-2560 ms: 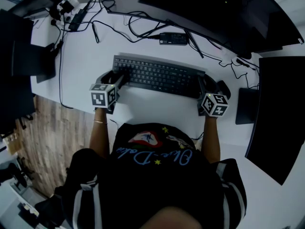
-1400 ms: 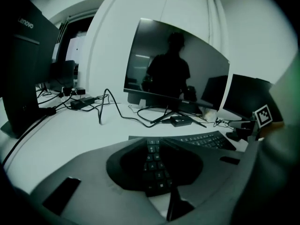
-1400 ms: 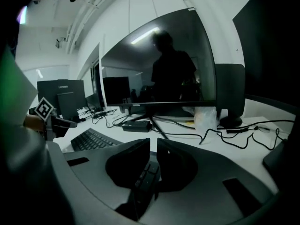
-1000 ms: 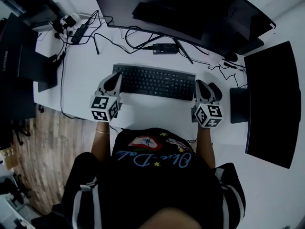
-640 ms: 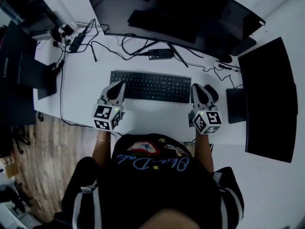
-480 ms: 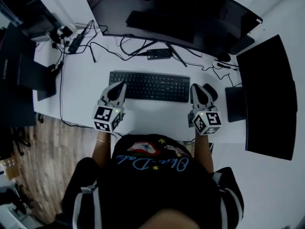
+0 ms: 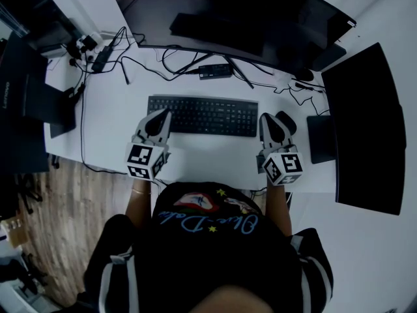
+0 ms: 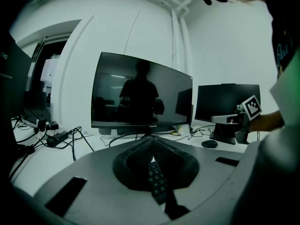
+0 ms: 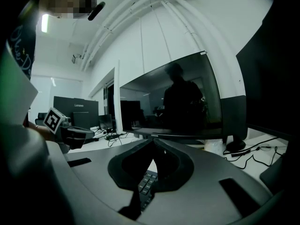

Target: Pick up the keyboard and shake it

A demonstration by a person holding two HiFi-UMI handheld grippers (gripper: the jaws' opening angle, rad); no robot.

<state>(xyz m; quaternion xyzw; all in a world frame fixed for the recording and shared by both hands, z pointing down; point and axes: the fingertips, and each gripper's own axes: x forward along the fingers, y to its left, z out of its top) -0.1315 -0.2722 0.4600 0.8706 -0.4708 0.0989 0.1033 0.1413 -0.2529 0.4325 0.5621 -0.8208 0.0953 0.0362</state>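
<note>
On the worktop (image 7: pixel 208 162): keyboard (image 7: pixel 202 115) lying flat, both grippers clenched on nothing.
I see the left hand-held gripper (image 7: pixel 163 115) at the keyboard's left front corner and the right hand-held gripper (image 7: pixel 266 119) just beside its right end, next to the mouse (image 7: pixel 285 121). In both gripper views the jaws meet at the tips; only keys show through the gap beneath.

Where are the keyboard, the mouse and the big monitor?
keyboard (image 7: pixel 202 115): head view, middle keys.
mouse (image 8: pixel 209 144): left gripper view, its top.
monitor (image 8: pixel 140 93): left gripper view, screen centre.
</note>
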